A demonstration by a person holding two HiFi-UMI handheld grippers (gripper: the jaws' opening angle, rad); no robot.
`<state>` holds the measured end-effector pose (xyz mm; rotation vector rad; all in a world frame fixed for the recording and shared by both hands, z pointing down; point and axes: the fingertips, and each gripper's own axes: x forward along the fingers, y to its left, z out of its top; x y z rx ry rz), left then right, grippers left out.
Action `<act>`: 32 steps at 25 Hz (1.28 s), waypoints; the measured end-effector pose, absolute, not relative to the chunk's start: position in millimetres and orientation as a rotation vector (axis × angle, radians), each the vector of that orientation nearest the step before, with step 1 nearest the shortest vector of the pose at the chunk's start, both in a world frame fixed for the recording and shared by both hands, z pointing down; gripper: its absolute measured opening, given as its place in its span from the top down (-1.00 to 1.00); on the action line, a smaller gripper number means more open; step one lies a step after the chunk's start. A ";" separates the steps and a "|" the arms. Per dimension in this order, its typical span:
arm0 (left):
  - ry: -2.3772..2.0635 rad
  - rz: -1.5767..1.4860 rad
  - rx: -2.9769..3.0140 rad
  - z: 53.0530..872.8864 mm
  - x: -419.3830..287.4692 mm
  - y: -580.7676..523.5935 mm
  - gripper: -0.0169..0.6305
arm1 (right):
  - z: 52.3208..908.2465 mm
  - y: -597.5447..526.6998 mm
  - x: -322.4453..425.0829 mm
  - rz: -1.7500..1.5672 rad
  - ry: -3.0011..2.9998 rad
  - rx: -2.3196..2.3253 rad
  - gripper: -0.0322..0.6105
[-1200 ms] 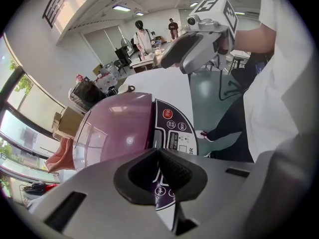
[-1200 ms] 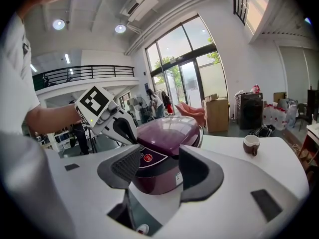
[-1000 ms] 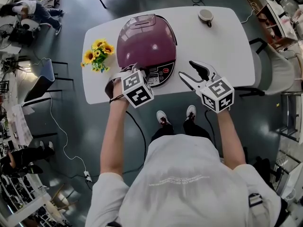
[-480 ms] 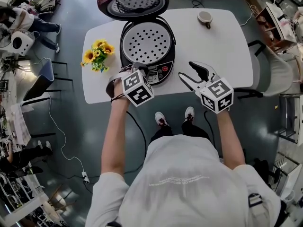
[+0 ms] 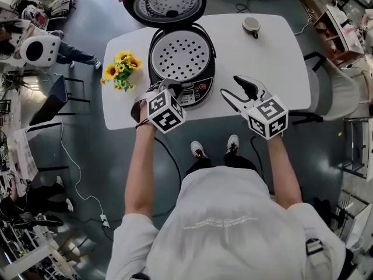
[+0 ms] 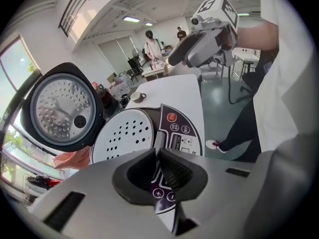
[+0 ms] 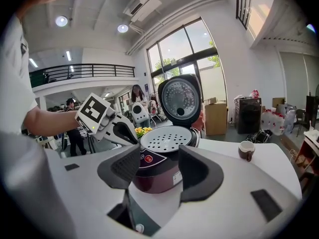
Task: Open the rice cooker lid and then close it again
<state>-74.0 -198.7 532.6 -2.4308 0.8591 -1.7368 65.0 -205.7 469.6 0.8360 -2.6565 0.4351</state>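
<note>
The dark purple rice cooker (image 5: 201, 86) stands on the white table (image 5: 274, 51) with its lid (image 5: 166, 2) swung up and back. Its perforated inner plate (image 5: 180, 54) is exposed. My left gripper (image 5: 171, 87) is shut, with nothing between its jaws, and points steeply down at the cooker's front edge above the control panel (image 6: 179, 133). In the left gripper view the open lid (image 6: 62, 111) stands at the left beyond the left gripper (image 6: 157, 158). My right gripper (image 5: 235, 90) hovers open to the right of the cooker, holding nothing. From the right gripper (image 7: 157, 168) the cooker (image 7: 159, 176) is straight ahead.
A bunch of sunflowers (image 5: 120, 69) stands left of the cooker. A cup (image 5: 253, 22) sits at the table's far right. Chairs and cluttered benches surround the table, and people stand in the background.
The cooker's lid went from closed to fully open, swinging up and away from me. Both grippers stayed nearly where they were.
</note>
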 end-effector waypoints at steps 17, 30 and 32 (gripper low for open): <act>1.775 -0.445 -2.605 393.8 -136.0 -225.1 0.69 | 385.7 -246.4 74.2 0.149 -2.732 0.979 0.16; 1.858 -0.302 -2.407 336.3 -175.5 -206.0 0.69 | 339.0 -250.4 54.0 -0.003 -2.781 0.994 0.16; 1.856 -0.306 -2.393 333.2 -179.0 -205.2 0.69 | 336.1 -251.5 50.7 -0.022 -2.778 0.995 0.16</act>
